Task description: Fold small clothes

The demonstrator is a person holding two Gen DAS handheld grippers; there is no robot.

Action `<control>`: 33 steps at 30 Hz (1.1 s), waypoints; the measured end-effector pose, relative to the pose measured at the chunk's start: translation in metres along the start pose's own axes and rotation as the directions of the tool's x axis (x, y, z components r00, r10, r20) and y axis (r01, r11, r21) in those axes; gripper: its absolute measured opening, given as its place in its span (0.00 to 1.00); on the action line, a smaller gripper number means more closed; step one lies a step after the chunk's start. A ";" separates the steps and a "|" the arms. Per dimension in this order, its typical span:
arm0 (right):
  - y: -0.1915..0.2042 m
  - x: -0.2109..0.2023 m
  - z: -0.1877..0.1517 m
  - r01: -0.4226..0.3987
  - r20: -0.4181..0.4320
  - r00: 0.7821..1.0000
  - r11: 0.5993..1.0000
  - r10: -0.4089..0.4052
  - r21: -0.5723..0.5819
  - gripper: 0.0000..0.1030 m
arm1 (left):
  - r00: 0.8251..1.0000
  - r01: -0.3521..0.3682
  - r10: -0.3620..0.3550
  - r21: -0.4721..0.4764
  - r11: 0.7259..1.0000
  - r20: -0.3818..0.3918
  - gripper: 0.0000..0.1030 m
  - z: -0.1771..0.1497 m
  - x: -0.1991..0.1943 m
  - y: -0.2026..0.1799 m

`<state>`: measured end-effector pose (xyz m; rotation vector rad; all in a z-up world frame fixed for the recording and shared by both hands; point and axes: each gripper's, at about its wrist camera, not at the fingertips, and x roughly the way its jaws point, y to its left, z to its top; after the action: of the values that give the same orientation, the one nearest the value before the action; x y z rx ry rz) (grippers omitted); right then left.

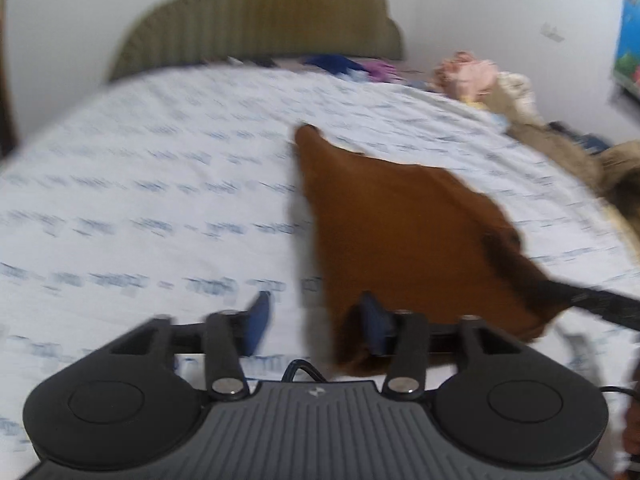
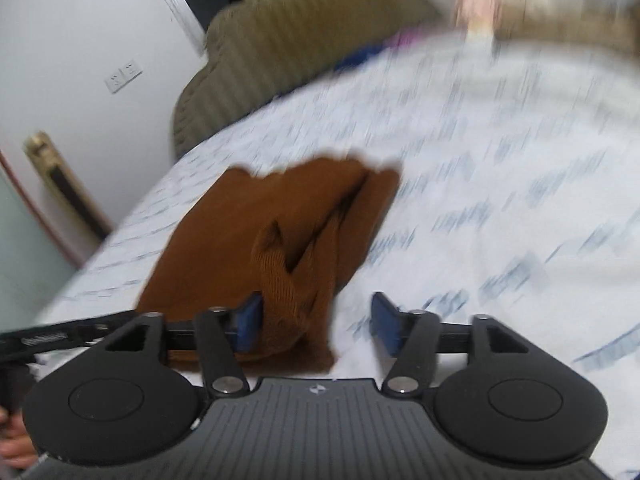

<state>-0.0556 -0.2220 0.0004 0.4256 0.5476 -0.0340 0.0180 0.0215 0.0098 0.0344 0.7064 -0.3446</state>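
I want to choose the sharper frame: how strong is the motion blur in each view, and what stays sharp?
Left wrist view: printed bedsheet smeared sideways, brown garment soft-edged, gripper body crisp. Right wrist view: heavier blur, sheet print streaked diagonally, far pile of clothes unreadable; only the gripper is sharp.

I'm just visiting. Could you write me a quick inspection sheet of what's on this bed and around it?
Surface: bed sheet, white with blue print.
Job's things: brown garment, partly folded, lying on the sheet.
Clutter: pile of clothes at the far edge.
Grippers: left hand-held gripper open, one pad at the garment's edge; right hand-held gripper open, cloth between the pads.
Cables: black cable behind the left gripper.
Surroundings: padded headboard, white wall, wall socket.
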 end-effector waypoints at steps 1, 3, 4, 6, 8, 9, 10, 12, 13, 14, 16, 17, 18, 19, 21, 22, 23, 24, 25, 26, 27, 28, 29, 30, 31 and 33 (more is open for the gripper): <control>0.009 -0.006 -0.002 0.030 0.035 0.999 0.998 -0.028 -0.047 0.65 | 1.000 -0.023 0.023 0.011 1.000 0.005 0.58 -0.002 -0.001 -0.003; 0.025 -0.008 -0.007 0.044 0.047 0.998 0.993 -0.039 -0.113 0.69 | 0.998 -0.055 0.055 0.011 0.998 0.005 0.58 -0.005 -0.001 -0.007; 0.033 -0.007 -0.011 0.038 0.038 0.999 0.990 -0.033 -0.140 0.76 | 0.997 -0.071 0.071 0.011 0.997 0.003 0.58 -0.007 0.000 -0.009; 0.044 -0.002 -0.017 0.036 0.017 0.999 0.983 -0.034 -0.182 0.85 | 0.996 -0.092 0.092 0.005 0.996 0.006 0.58 -0.011 -0.003 -0.011; 0.055 0.003 -0.021 0.043 0.000 0.999 0.976 -0.044 -0.214 0.87 | 0.994 -0.108 0.108 0.004 0.994 0.009 0.60 -0.013 -0.004 -0.014; 0.058 0.003 -0.023 0.039 -0.015 0.999 0.974 -0.043 -0.224 0.88 | 0.993 -0.118 0.118 0.009 0.993 0.010 0.62 -0.015 -0.005 -0.015; 0.061 0.004 -0.023 0.026 -0.032 0.999 0.973 -0.034 -0.230 0.89 | 0.992 -0.128 0.128 0.017 0.992 0.011 0.62 -0.016 -0.006 -0.016; 0.066 0.000 -0.029 -0.011 -0.063 0.998 0.973 -0.003 -0.230 0.92 | 0.989 -0.148 0.148 0.027 0.989 0.010 0.63 -0.017 -0.007 -0.016; 0.066 -0.002 -0.029 -0.033 -0.078 0.997 0.973 0.016 -0.228 0.94 | 0.987 -0.158 0.158 0.028 0.987 0.007 0.63 -0.017 -0.008 -0.015; 0.067 -0.005 -0.029 -0.057 -0.092 0.995 0.972 0.037 -0.227 0.98 | 0.986 -0.169 0.169 0.027 0.985 0.002 0.63 -0.017 -0.009 -0.015; 0.072 -0.012 -0.030 -0.124 -0.136 0.986 0.972 0.098 -0.199 0.99 | 0.981 -0.192 0.193 0.018 0.981 -0.018 0.63 -0.016 -0.013 -0.010; 0.072 -0.014 -0.028 -0.179 -0.170 0.973 0.973 0.154 -0.145 0.99 | 0.977 -0.211 0.211 0.009 0.977 -0.028 0.63 -0.015 -0.016 -0.006; 0.068 -0.017 -0.025 -0.263 -0.204 0.947 0.964 0.248 -0.050 0.99 | 0.971 -0.236 0.236 0.002 0.972 -0.025 0.65 -0.014 -0.022 -0.001; 0.061 -0.019 -0.022 -0.372 -0.225 0.897 0.925 0.380 0.080 1.00 | 0.962 -0.273 0.273 -0.006 0.962 -0.010 0.68 -0.013 -0.028 0.004; 0.051 -0.022 -0.018 -0.500 -0.192 0.817 0.834 0.543 0.233 1.00 | 0.932 -0.360 0.360 -0.024 0.933 0.041 0.82 -0.010 -0.043 0.014; 0.050 -0.026 -0.016 -0.496 -0.170 0.826 0.837 0.537 0.232 1.00 | 0.921 -0.384 0.384 -0.023 0.923 0.061 0.84 -0.009 -0.048 0.017; 0.053 -0.030 -0.013 -0.449 -0.158 0.865 0.874 0.477 0.185 1.00 | 0.918 -0.391 0.391 -0.013 0.920 0.073 0.85 -0.008 -0.051 0.019; 0.057 -0.031 -0.013 -0.371 -0.147 0.911 0.922 0.385 0.113 1.00 | 0.923 -0.379 0.378 0.000 0.925 0.075 0.85 -0.007 -0.052 0.019; 0.062 -0.031 -0.013 -0.270 -0.131 0.953 0.962 0.273 0.039 1.00 | 0.934 -0.354 0.352 0.013 0.935 0.067 0.85 -0.008 -0.049 0.018; 0.067 -0.028 -0.015 -0.167 -0.114 0.980 0.986 0.163 -0.022 1.00 | 0.945 -0.326 0.324 0.020 0.945 0.048 0.85 -0.009 -0.046 0.015; 0.071 -0.025 -0.018 -0.082 -0.097 0.992 0.994 0.075 -0.072 1.00 | 0.955 -0.294 0.294 0.022 0.955 0.030 0.85 -0.012 -0.041 0.012; 0.074 -0.021 -0.022 -0.027 -0.080 0.997 0.993 0.018 -0.114 1.00 | 0.965 -0.261 0.261 0.020 0.965 0.018 0.85 -0.015 -0.037 0.008; 0.077 -0.018 -0.026 0.000 -0.068 0.998 0.989 -0.011 -0.151 1.00 | 0.972 -0.237 0.237 0.018 0.971 0.012 0.85 -0.019 -0.032 0.002; 0.080 -0.016 -0.029 0.016 -0.061 0.998 0.984 -0.027 -0.176 1.00 | 0.973 -0.229 0.229 0.020 0.973 0.004 0.85 -0.022 -0.026 -0.003; 0.084 -0.014 -0.033 0.035 -0.052 0.998 0.978 -0.047 -0.205 1.00 | 0.973 -0.231 0.231 0.027 0.973 -0.005 0.85 -0.024 -0.021 -0.008; 0.090 -0.012 -0.039 0.085 -0.028 0.995 0.961 -0.096 -0.263 1.00 | 0.970 -0.243 0.243 0.043 0.969 -0.004 0.85 -0.030 -0.013 -0.018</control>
<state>-0.0723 -0.1253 0.0112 0.1437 0.6026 -0.0403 -0.0161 0.0125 -0.0029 0.1612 0.6953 -0.1239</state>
